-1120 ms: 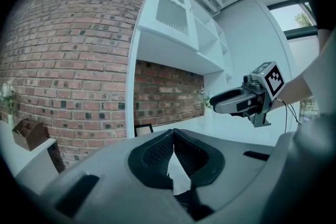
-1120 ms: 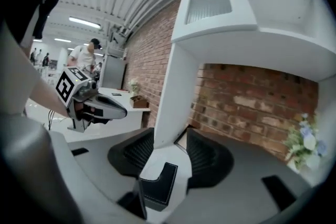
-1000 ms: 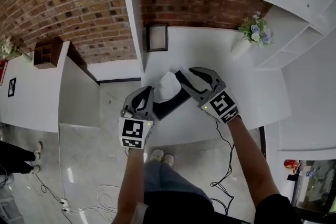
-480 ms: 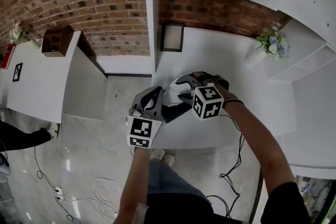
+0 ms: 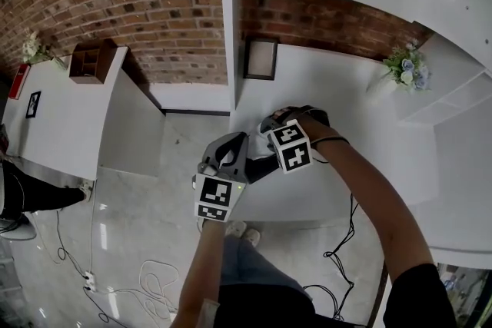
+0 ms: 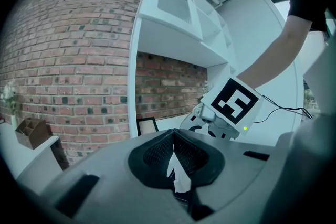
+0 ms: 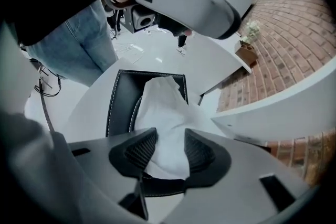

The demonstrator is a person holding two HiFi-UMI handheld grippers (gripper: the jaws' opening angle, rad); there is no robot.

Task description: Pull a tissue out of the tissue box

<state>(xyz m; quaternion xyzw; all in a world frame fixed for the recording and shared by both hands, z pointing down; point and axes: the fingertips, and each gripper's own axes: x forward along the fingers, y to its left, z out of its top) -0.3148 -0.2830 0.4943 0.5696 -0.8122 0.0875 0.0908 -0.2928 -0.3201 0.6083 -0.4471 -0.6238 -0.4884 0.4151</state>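
My right tool (image 7: 167, 147) points steeply down over the black box (image 7: 119, 99). Its jaws are closing, with the tissue (image 7: 163, 107) standing up between them. The pads flank the white peak and have not pinched it flat. The box lies on the white surface (image 5: 330, 96), close to the surface's edge. My left tool (image 6: 173, 136) is near the box's end, jaws pressed together at the tips, with a white sliver showing in the gap below them.

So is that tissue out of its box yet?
Not yet: the white tissue stands up from the slot of the black tissue box, with the right gripper closing its jaws around it.
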